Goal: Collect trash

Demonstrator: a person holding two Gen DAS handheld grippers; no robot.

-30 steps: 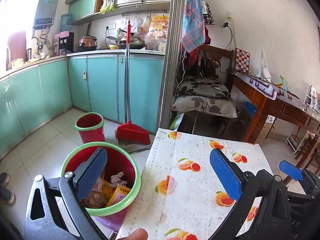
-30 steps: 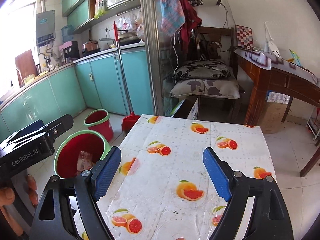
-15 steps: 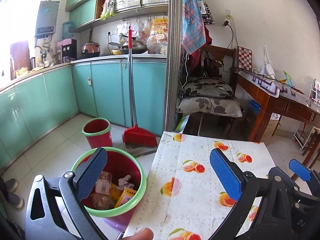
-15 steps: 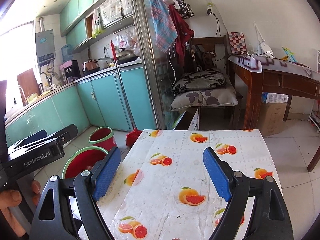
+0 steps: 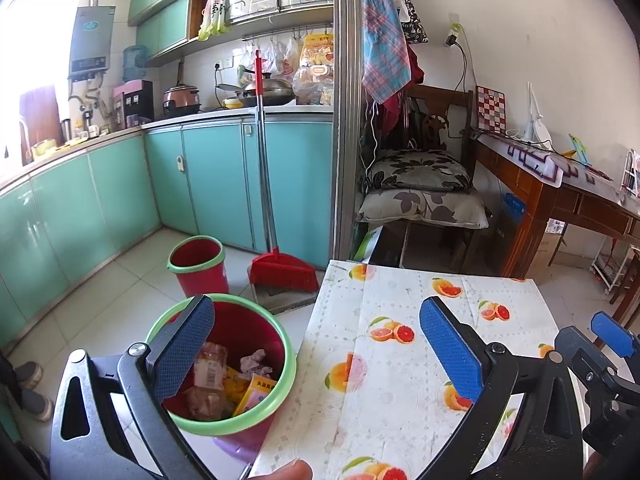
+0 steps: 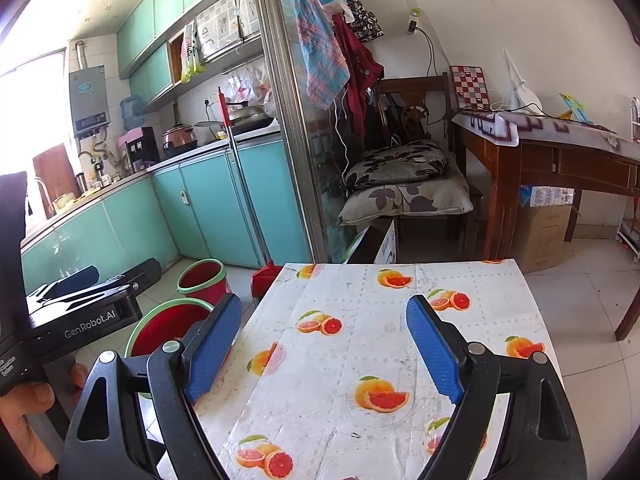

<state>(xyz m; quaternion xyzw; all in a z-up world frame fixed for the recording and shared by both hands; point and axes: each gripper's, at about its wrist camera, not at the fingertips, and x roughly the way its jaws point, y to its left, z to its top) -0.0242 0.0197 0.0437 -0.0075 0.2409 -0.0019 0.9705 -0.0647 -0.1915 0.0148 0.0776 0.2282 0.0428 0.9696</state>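
A red bin with a green rim (image 5: 256,332) stands on the floor at the left edge of the table (image 5: 400,360); it also shows in the right wrist view (image 6: 168,320). It holds wrappers and crumpled paper (image 5: 224,380). My left gripper (image 5: 316,348) is open and empty, held above the bin and the table's left edge. My right gripper (image 6: 324,344) is open and empty over the table (image 6: 360,360), whose fruit-print cloth shows no trash. The left gripper's body (image 6: 80,308) shows at the left of the right wrist view.
A smaller red bin (image 5: 198,264) and a red broom with dustpan (image 5: 280,268) stand by the teal cabinets (image 5: 220,176). A chair with cushions (image 5: 420,192) and a wooden desk (image 5: 560,196) stand beyond the table. A cardboard box (image 6: 540,232) sits under the desk.
Both grippers have risen and tilted up, so the views show more of the room. Both stay open and empty. The bin's contents are unchanged.
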